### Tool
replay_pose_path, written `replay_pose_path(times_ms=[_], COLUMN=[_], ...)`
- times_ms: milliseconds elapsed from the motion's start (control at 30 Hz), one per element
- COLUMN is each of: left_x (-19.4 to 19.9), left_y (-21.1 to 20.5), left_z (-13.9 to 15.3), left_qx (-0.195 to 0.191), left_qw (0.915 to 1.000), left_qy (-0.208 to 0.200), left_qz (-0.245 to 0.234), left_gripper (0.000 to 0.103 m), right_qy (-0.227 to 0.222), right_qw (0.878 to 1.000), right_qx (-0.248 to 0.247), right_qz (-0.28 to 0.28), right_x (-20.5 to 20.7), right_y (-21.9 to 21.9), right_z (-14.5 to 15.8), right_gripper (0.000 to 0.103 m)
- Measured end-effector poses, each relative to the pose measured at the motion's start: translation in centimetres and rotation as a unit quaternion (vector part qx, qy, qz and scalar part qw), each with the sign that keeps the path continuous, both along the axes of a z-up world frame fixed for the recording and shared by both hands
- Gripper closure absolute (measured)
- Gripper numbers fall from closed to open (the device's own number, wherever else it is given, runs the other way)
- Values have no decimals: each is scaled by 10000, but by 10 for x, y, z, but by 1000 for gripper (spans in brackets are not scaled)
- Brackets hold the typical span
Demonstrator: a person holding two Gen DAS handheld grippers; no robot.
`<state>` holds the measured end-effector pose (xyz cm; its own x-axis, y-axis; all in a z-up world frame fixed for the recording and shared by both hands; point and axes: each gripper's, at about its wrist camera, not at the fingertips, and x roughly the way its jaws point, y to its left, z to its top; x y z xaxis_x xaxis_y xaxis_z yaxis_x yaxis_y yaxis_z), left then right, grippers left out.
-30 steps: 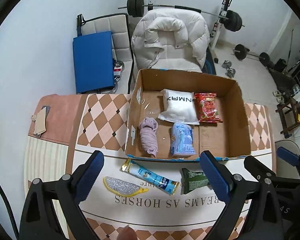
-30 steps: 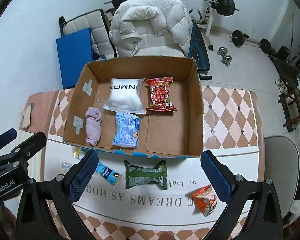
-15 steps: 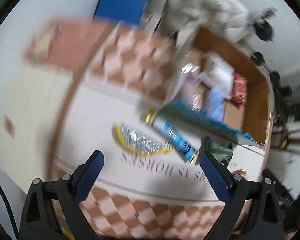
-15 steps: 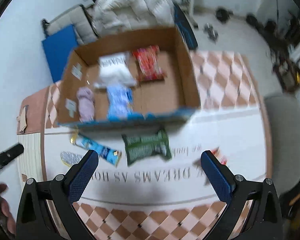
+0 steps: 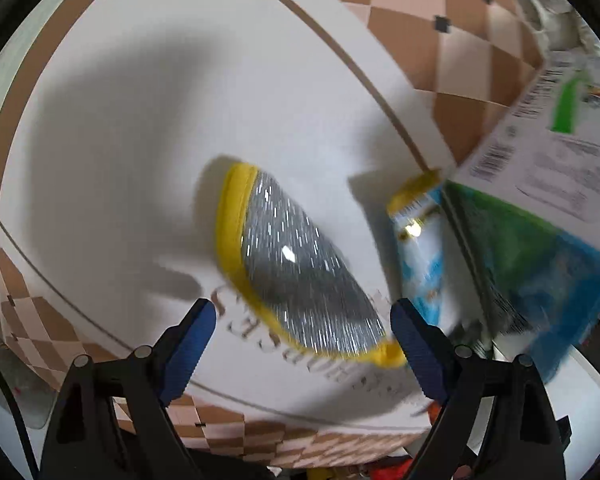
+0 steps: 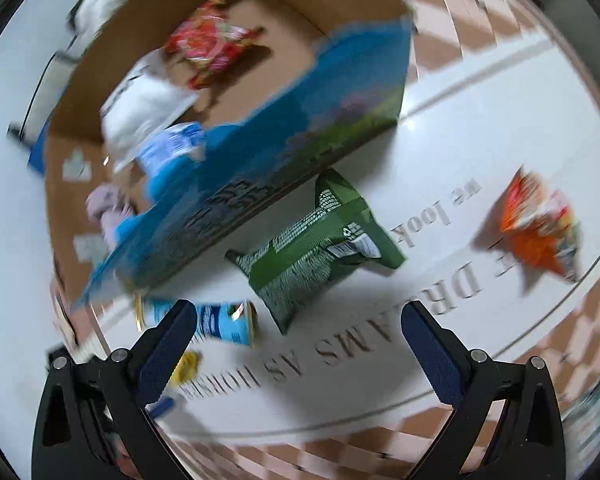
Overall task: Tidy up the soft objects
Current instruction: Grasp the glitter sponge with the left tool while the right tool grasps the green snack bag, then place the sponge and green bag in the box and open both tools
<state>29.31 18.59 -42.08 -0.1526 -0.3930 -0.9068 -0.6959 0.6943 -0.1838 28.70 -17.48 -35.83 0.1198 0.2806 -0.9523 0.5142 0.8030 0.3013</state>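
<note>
The cardboard box (image 6: 236, 60) sits far left; near it lies the green packet (image 6: 320, 248), light and crinkly, best pinched mid-body; the silver, yellow-rimmed pad (image 5: 300, 276) looks soft, between the left gripper's (image 5: 303, 336) spread fingers; right gripper (image 6: 294, 340) gapes empty.

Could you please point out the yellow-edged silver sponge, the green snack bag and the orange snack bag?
Sponge (image 5: 304, 276): left wrist view, middle of its silver face.
Green snack bag (image 6: 320, 248): right wrist view, centre of its printed side.
Orange snack bag (image 6: 538, 226): right wrist view, its crumpled middle.
</note>
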Motion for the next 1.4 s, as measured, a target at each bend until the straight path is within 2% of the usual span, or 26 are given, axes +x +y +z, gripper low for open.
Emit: replay_pose_path(times_ms=[100,133,167,200,233,333,367,433,533,567,600,667,700,733,833,1000,1100,1133,1167,1200,1300,1400], left_x=[5,5,6,6,6,-1,-6,-13,-22,-23,-25,-27,-27,-29,-36,-39,-35,-37,-38,-37,-43,-58], left_y=[-7,-10,-14,-20,-25,-43,-51,-62,-79,-81,-83,-84,-79,-79,-75,-53,-49,-50,-53,-49,-65,-86], left_z=[-7,-6,-4,-2,0,5,6,8,10,10,11,12,12,12,11,2,2,3,5,9,17,29], left_qx=[413,475,598,775,905,1417,1592,1741,1927,1945,1958,1816,1683,1587,1457,1333,1367,1391,1383,1472,1742,1745], left_qw=[9986,9979,9964,9930,9893,9681,9574,9425,9203,9181,9185,9278,9356,9408,9486,9576,9588,9584,9577,9548,9437,9373], left_qy=[147,138,135,112,106,45,11,-63,-137,-149,-158,-222,-249,-271,-319,-294,-322,-359,-423,-414,-504,-614], left_qz=[-307,-407,-578,-883,-1139,-2068,-2410,-2854,-3401,-3449,-3432,-3252,-3095,-2983,-2790,-2536,-2470,-2468,-2486,-2548,-2767,-2955], left_gripper=[20,22,29,32,36,37,37,37,37,37,37,37,37,37,37,37,38,45,51,53,56,57], right_qy=[167,218,281,349,394,545,631,780,1089,1168,1193,1028,898,724,258,231,506,611,693,760,752,819], right_qw=[9990,9986,9983,9983,9984,9984,9968,9926,9788,9735,9705,9726,9744,9760,9749,9616,9530,9501,9470,9442,9448,9463], right_qx=[121,122,92,55,48,-100,-216,-370,-660,-787,-852,-798,-787,-787,-865,-1033,-1061,-1064,-1123,-1199,-1259,-1159], right_qz=[-403,-472,-495,-462,-393,107,434,859,1604,1802,1914,1928,1906,1895,2033,2532,2793,2869,2928,2971,2931,2903], right_x=[6,8,10,12,13,11,9,3,-13,-17,-19,-22,-21,-19,-4,26,32,32,32,30,20,5], right_y=[1,3,5,8,10,17,19,19,14,12,10,4,3,3,14,41,62,68,73,77,79,77], right_z=[-28,-35,-42,-48,-53,-57,-56,-56,-58,-58,-57,-48,-43,-36,-22,-39,-57,-64,-68,-71,-70,-67], right_gripper=[5,11,15,24,28,36,37,39,40,40,40,34,24,20,19,19,23,36,45,55,59,62])
